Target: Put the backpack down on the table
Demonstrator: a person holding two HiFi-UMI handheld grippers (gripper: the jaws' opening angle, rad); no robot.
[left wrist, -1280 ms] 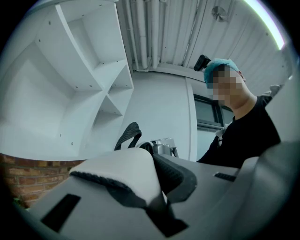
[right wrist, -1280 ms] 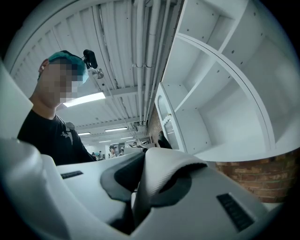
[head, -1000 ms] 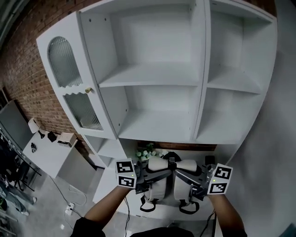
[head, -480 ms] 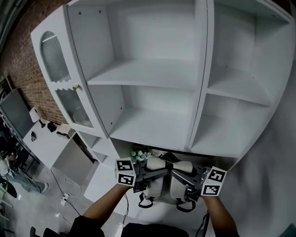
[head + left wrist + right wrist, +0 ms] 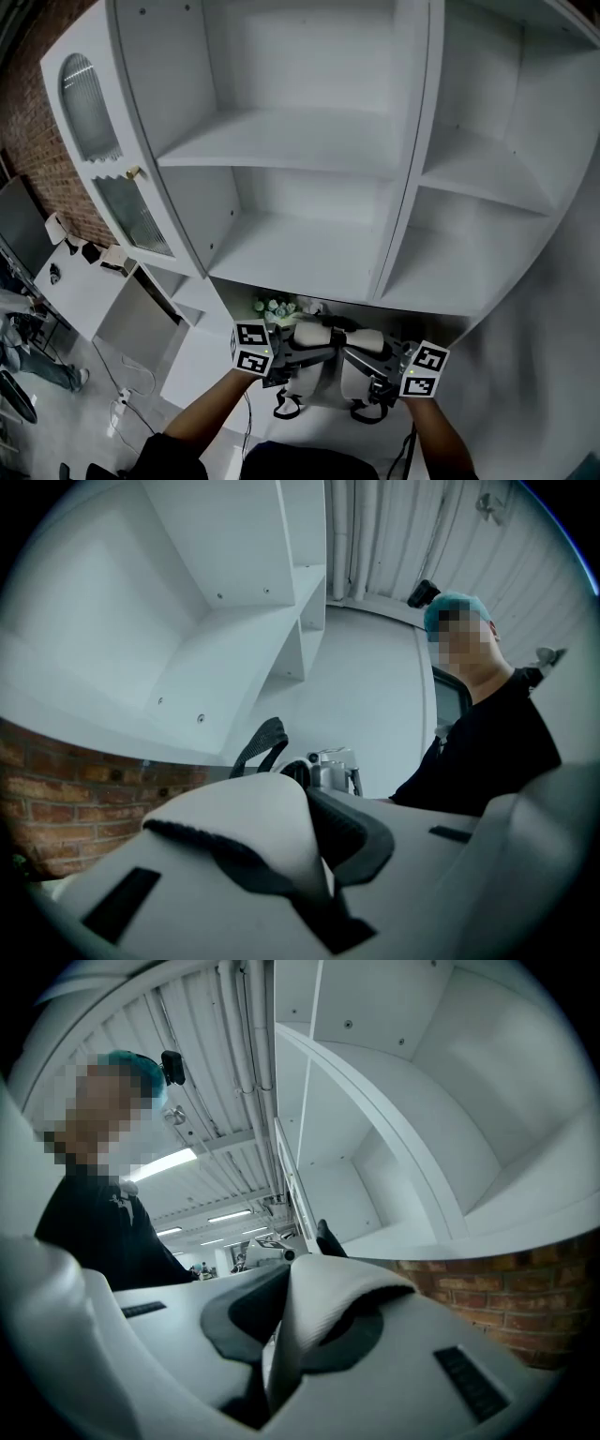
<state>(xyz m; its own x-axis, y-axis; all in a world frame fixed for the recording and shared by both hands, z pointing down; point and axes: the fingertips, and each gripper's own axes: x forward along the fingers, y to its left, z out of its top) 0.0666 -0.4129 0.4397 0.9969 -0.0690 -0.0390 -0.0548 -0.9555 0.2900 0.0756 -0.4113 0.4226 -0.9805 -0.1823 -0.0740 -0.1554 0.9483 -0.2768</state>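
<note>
The left gripper [image 5: 281, 360] and right gripper [image 5: 382, 374] stay clamped on the straps [image 5: 317, 333] of the backpack [image 5: 307, 377]. It now hangs lower beneath the shelf unit [image 5: 300, 150].

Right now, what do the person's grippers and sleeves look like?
Left gripper and right gripper: pale grey two-jaw bodies with dark pads, each carrying a white cube of black square markers. The person wears a black top; forearms are uncovered.

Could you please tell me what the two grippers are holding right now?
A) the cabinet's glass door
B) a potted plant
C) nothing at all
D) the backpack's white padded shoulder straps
D: the left gripper and the right gripper each have their jaws closed on a white padded strap, with the backpack between them.
</note>
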